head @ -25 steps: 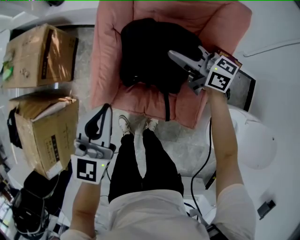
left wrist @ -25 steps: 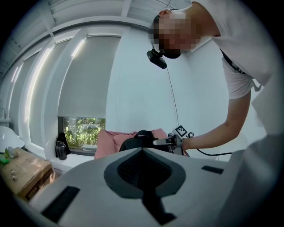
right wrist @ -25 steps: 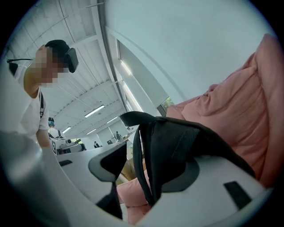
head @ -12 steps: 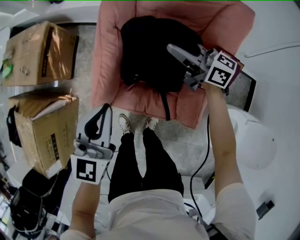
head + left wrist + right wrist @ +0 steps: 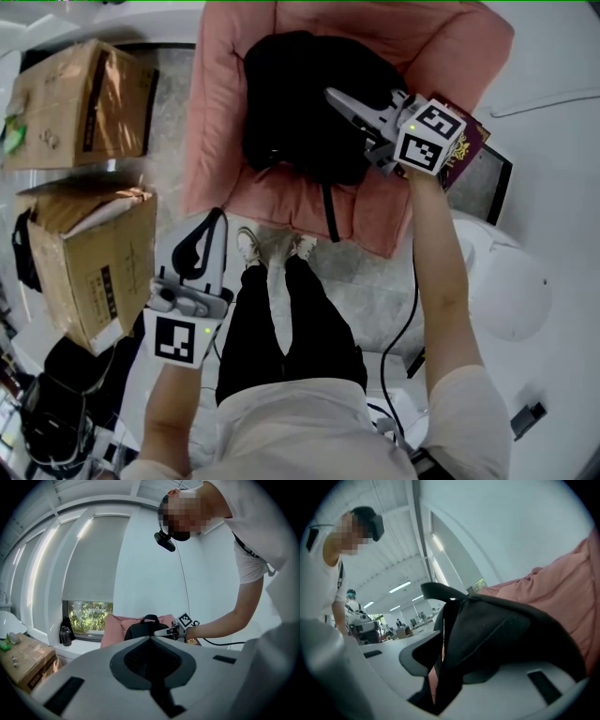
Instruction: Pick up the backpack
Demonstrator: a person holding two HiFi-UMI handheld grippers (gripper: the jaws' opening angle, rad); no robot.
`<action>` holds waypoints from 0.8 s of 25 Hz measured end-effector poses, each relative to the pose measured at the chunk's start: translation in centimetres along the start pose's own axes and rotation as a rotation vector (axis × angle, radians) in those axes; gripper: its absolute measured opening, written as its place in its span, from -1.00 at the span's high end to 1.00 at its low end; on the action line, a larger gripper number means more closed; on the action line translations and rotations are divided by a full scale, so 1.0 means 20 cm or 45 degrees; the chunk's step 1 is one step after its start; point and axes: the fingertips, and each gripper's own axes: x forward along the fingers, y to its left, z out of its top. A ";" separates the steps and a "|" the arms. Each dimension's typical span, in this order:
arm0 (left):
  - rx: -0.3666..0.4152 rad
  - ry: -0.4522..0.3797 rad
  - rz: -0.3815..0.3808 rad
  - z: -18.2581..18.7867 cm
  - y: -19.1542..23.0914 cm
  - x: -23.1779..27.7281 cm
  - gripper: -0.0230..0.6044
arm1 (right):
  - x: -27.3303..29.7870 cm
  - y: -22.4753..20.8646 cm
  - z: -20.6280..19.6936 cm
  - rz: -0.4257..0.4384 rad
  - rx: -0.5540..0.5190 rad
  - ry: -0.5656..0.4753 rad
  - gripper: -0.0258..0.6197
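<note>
A black backpack (image 5: 300, 103) sits upright on a pink armchair (image 5: 220, 122), with one strap hanging over the seat's front edge. My right gripper (image 5: 342, 101) reaches over the backpack's right side. In the right gripper view its jaws are closing around a black strap of the backpack (image 5: 501, 630); a thin pink gap still shows beside the strap. My left gripper (image 5: 208, 225) hangs apart near the person's legs, shut and empty. The left gripper view shows the backpack (image 5: 145, 629) far ahead.
Two cardboard boxes (image 5: 80, 108) (image 5: 98, 258) stand left of the armchair. A dark red booklet (image 5: 469, 150) lies under my right hand. A black cable (image 5: 412, 300) runs along the floor, and a white rounded unit (image 5: 511, 281) stands at the right. Shoes (image 5: 272, 248) are at the chair's front.
My right gripper has shifted left and further over the backpack, and its jaws have narrowed. The left gripper has stayed where it was.
</note>
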 end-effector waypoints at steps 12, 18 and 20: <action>-0.026 0.029 0.012 -0.04 0.07 -0.03 0.89 | 0.02 -0.05 0.15 -0.099 0.158 -0.234 0.79; -0.017 0.002 0.002 -0.01 0.06 -0.03 0.89 | -0.04 0.01 0.17 -0.147 0.124 -0.257 0.81; -0.016 -0.002 0.006 -0.01 0.06 -0.05 0.89 | -0.06 0.05 0.17 -0.162 0.098 -0.255 0.82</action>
